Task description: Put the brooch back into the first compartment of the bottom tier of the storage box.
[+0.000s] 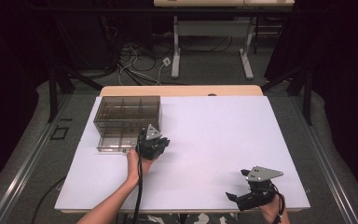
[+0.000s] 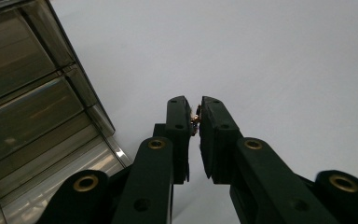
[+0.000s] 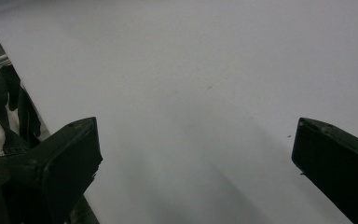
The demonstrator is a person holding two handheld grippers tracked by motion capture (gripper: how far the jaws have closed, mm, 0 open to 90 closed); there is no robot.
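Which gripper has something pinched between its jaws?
The left gripper, beside the drawer box: jaws nearly closed on a tiny copper-coloured item. The right gripper stands wide open.

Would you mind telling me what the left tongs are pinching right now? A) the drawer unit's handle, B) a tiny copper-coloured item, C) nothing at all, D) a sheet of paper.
B: in the left gripper view the left tongs are nearly closed on a tiny copper-coloured item between the tips, just beside the smoky clear drawer unit.
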